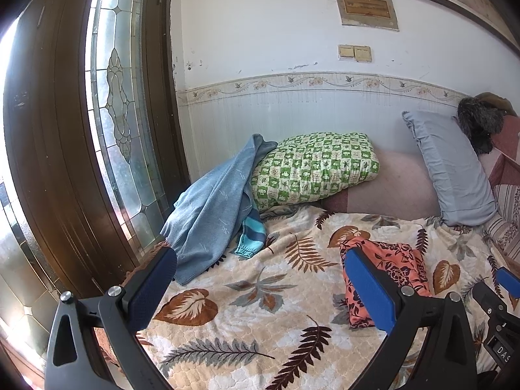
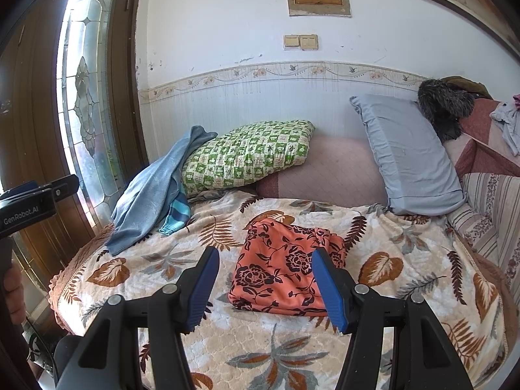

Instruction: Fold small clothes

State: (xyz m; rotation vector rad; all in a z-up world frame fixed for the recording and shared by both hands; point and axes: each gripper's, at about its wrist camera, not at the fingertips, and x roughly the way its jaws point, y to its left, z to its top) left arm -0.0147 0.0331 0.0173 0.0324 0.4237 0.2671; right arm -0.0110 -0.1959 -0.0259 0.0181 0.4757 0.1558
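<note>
Looking along the left claw (image 1: 260, 289): jaws wide apart, nothing between them but the leaf-patterned cream blanket (image 1: 247, 318) on the bed. Folded coral floral garment (image 1: 390, 266) lying ahead and to the right, partly hidden behind the right-hand blue pad, long axis running away from the camera. Crumpled light-blue knit sweater (image 1: 211, 201) further off to the left, draped against a green-and-white checked pillow (image 1: 315, 165), with a teal striped cuff (image 1: 250, 237) poking out beneath. Grey-blue pillow (image 1: 451, 175) propped at the right. Tip of the right claw (image 1: 507, 279) just visible at the right edge.

Looking along the right claw (image 2: 265, 279): jaws apart, empty. Same coral garment (image 2: 279, 269) straight ahead between the fingers, resting flat on the blanket (image 2: 390, 253), seemingly finished. Sweater (image 2: 149, 195) well apart, up and to the left, nearer the left claw, likely the next piece. Nothing blocking the way to it. Dark fur-trimmed item (image 2: 445, 104) on the far right.
</note>
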